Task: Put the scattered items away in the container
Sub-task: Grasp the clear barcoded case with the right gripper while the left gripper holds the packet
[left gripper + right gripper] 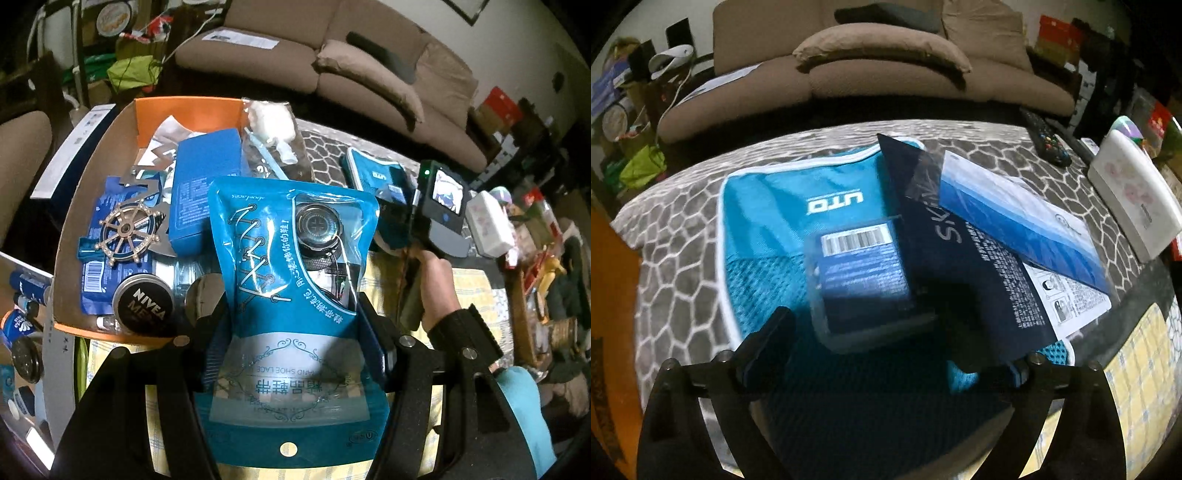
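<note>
My left gripper (295,332) is shut on a blue shoelace packet (291,266) and holds it near the front edge of the orange cardboard box (184,107). The box holds a Nivea tin (143,310), a ship-wheel ornament (127,230), a blue carton (205,184) and other packets. My right gripper (871,354) is open above a blue UTO pouch (783,206). On the pouch lie a clear-cased blue card pack (864,280), a dark sachet (967,266) and a blue-white packet (1015,218). The right gripper also shows in the left wrist view (439,210).
A grey patterned mat (672,236) covers the table. A white pack (1134,206) and a remote control (1049,144) lie at the right. A beige sofa (332,55) stands behind. Clutter crowds the right edge (546,280) and bottles stand at the left (22,295).
</note>
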